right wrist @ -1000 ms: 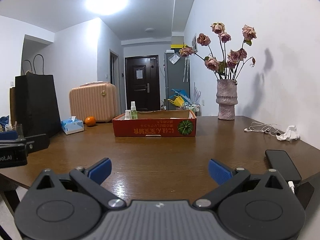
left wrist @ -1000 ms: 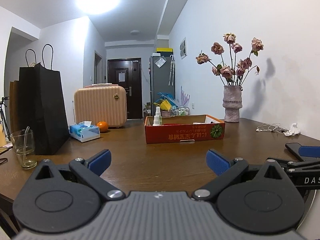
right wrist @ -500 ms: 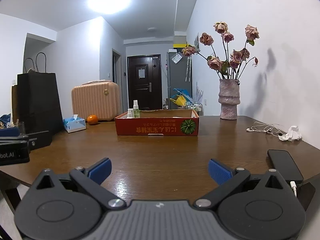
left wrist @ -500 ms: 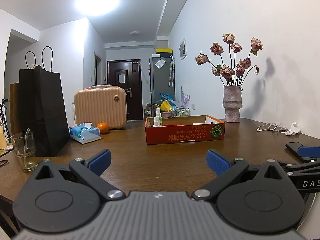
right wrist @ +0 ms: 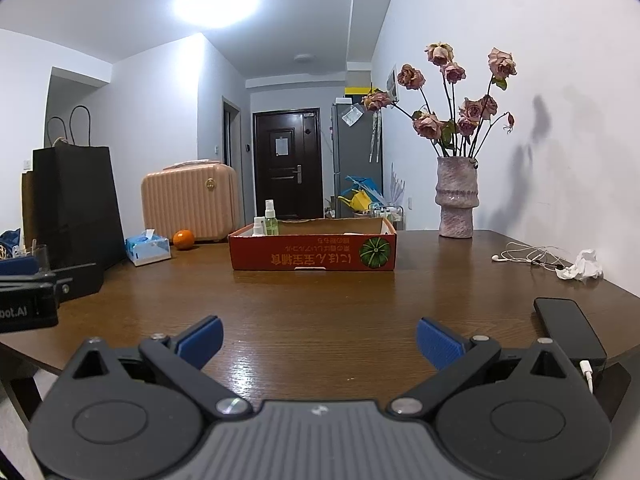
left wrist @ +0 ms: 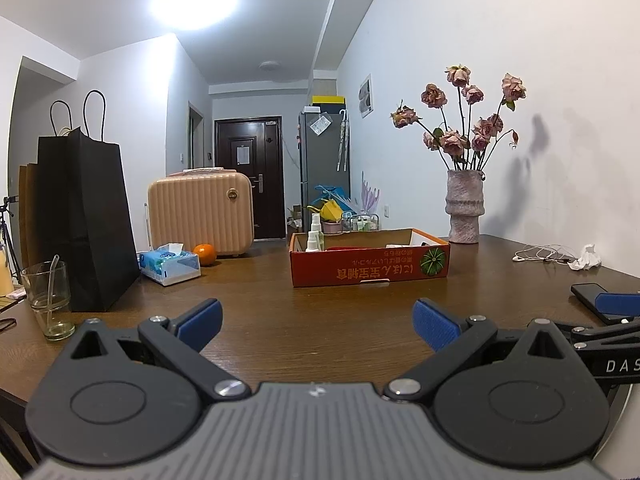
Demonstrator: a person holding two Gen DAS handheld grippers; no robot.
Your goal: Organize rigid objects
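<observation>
A shallow red cardboard box (left wrist: 370,260) (right wrist: 313,250) stands mid-table with small spray bottles (left wrist: 313,236) (right wrist: 271,218) upright in its left end. My left gripper (left wrist: 316,320) hovers over the near table edge, open, with nothing between its blue pads. My right gripper (right wrist: 318,338) is likewise open and empty, to the right of the left one. A black phone (right wrist: 568,328) (left wrist: 590,294) lies at the table's near right, beside the right gripper's right finger. An orange (left wrist: 204,254) (right wrist: 183,239) and a tissue box (left wrist: 170,268) (right wrist: 147,247) sit at the back left.
A black paper bag (left wrist: 86,220) and a glass with a straw (left wrist: 47,300) stand at the left. A vase of dried roses (left wrist: 464,208) is by the wall at the back right, with white earphones (right wrist: 528,256) and a crumpled tissue (right wrist: 582,266) nearby. A peach suitcase (left wrist: 200,212) stands behind.
Both grippers drifted slightly; the right view shifted a little to the left and back from the box. Jaws stayed open and nothing was picked up.
</observation>
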